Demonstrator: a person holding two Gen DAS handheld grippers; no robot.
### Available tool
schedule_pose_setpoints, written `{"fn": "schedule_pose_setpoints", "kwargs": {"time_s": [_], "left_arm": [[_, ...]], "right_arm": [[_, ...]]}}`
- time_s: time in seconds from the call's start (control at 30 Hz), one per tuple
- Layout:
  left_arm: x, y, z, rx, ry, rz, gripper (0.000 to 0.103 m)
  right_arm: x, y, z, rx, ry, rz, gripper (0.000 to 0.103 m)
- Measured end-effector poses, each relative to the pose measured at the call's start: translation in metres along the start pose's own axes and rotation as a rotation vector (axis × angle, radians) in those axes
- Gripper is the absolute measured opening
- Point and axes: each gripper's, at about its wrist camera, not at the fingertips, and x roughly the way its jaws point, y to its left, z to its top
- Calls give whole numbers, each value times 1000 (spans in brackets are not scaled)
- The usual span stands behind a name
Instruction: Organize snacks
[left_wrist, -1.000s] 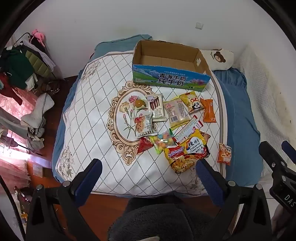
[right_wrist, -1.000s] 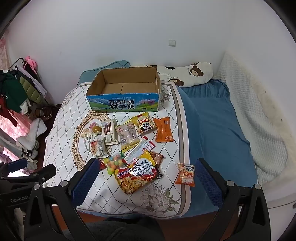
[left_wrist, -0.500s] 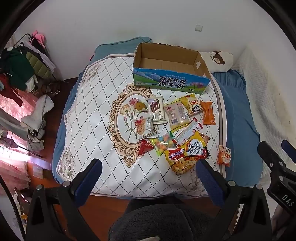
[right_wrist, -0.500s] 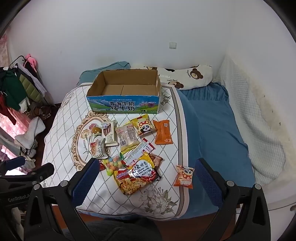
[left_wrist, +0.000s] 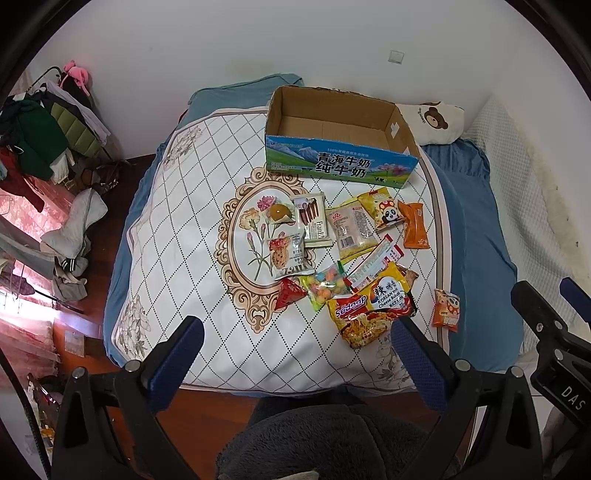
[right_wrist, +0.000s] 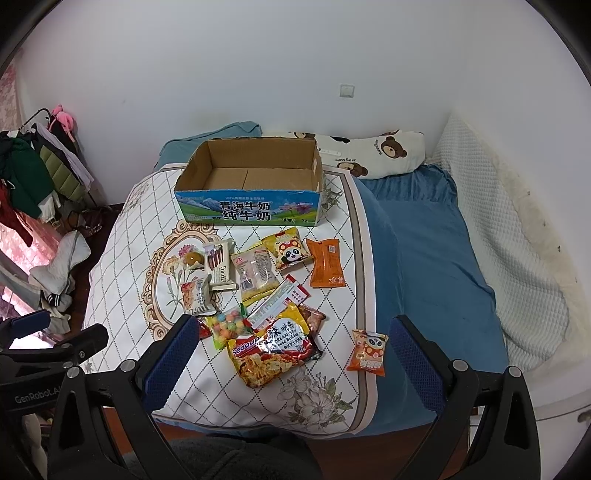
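Observation:
Several snack packets lie on the quilted bed cover (left_wrist: 177, 229): a yellow noodle pack (left_wrist: 373, 306) (right_wrist: 275, 350), a candy bag (left_wrist: 327, 284), an orange packet (left_wrist: 415, 225) (right_wrist: 327, 262), a panda packet (left_wrist: 382, 208), and a small orange packet (left_wrist: 446, 308) (right_wrist: 367, 352) apart on the blue sheet. An empty open cardboard milk box (left_wrist: 340, 166) (right_wrist: 247, 208) stands behind them. My left gripper (left_wrist: 295, 343) and my right gripper (right_wrist: 291, 339) are both open and empty, held above the bed's near edge.
A bear-print pillow (right_wrist: 373, 151) lies behind the box by the wall. A clothes rack (left_wrist: 40, 136) and piled clothes stand on the floor at left. A white padded cover (right_wrist: 517, 258) lines the right wall. The right gripper shows at the right edge of the left wrist view (left_wrist: 554, 332).
Both grippers have drawn back slightly and tilted; the bed and snacks sit a little lower and farther in view. Nothing on the bed has moved.

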Motion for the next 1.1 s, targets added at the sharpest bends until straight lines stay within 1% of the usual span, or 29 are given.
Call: {"fn": "schedule_pose_setpoints", "kwargs": {"time_s": [1.1], "left_arm": [[-5, -3, -2, 5, -9, -7, 103]], "right_arm": [[2, 3, -1, -2, 9, 12, 103]]}}
